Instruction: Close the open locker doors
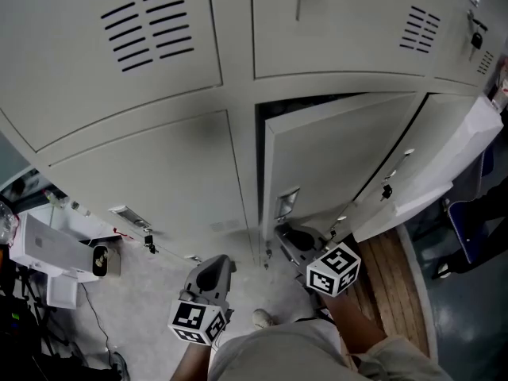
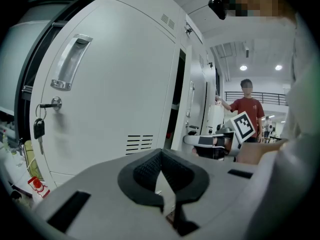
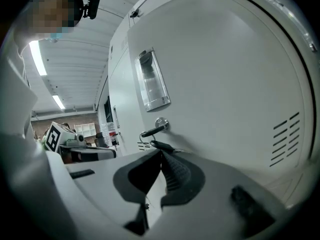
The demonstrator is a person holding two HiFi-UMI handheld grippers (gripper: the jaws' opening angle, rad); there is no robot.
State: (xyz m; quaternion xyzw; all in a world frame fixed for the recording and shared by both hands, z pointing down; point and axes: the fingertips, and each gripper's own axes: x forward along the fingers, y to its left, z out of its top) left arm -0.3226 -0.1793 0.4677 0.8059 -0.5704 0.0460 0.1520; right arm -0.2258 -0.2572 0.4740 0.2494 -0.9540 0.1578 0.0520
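Head view shows two lower locker doors (image 1: 341,161) ajar, insides dark.

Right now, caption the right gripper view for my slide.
Right gripper, jaws shut and empty, close to a grey locker door, just below its recessed handle and keyed lock.

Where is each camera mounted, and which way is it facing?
Head view: on the person's head, looking down the lockers; left gripper and right gripper show.
Left gripper view: on the left gripper, along its shut jaws at a keyed door; white clothing at right.
Right gripper view: on the right gripper, along shut jaws at another door's key; white clothing at left.
Shared: each gripper view catches the other gripper.
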